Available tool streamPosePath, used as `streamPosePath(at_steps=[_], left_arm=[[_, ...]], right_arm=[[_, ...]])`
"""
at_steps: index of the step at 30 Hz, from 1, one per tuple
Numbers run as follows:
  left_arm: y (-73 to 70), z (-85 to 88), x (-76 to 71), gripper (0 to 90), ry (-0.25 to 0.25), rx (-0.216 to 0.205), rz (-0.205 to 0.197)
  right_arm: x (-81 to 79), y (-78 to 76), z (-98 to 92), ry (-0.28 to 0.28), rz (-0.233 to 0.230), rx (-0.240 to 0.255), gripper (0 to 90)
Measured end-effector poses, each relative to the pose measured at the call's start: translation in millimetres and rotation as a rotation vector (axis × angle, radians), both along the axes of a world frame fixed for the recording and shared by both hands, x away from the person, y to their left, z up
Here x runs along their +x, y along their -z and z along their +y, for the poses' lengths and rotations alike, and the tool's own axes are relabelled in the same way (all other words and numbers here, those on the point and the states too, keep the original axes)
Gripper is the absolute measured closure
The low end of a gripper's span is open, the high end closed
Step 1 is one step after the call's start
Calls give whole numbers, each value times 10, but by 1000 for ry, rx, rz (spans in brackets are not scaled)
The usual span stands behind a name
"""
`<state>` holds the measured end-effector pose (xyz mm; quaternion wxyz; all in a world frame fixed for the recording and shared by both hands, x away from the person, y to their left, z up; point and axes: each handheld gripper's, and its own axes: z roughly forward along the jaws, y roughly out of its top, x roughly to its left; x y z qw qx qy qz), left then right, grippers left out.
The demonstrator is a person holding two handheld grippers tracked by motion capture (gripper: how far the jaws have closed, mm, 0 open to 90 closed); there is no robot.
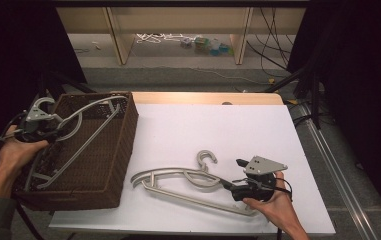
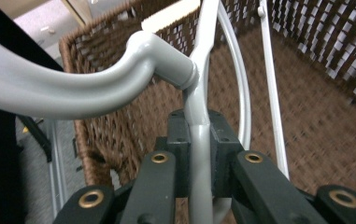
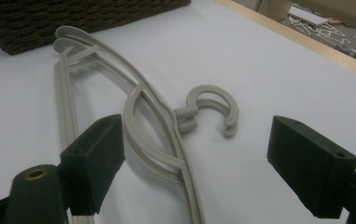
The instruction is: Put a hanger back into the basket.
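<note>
Slanting hanger [image 1: 73, 137], hook [image 1: 40, 106] toward basket's [image 1: 120, 165] far-left corner

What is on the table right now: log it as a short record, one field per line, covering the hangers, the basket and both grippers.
held hanger: grey plastic clothes hanger, tilted inside the basket
basket: brown woven wicker basket, at the table's left edge
left gripper: left gripper shut on the held hanger's frame near the hook
table hangers: stacked beige plastic hangers lying flat on the white table
right gripper: right gripper open, jaws either side of the stacked hangers, not pressing
</note>
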<state>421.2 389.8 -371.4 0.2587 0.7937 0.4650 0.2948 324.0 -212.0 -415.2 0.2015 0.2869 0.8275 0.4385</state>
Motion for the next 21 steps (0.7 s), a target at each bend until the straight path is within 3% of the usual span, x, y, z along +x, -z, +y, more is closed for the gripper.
streamPosePath(at_steps=[2,5,12,16,19,21], left_arm=[[35,-2,20,814,-20,-14,-1],[77,-20,48,814,-7,14,30],[210,-61,119,811,-28,25,67],[314,-53,154,809,-55,10,87],[359,-52,179,809,-63,38,101],[387,-52,199,807,-72,23,107]], right_arm=[[-3,3,-2,-1,0,-2,201],[-1,0,3,3,6,-1,200],[5,-5,1,-2,7,-3,201],[6,-4,-6,1,4,-4,201],[5,-4,-5,-3,9,-3,202],[7,-3,-9,-3,7,-6,201]])
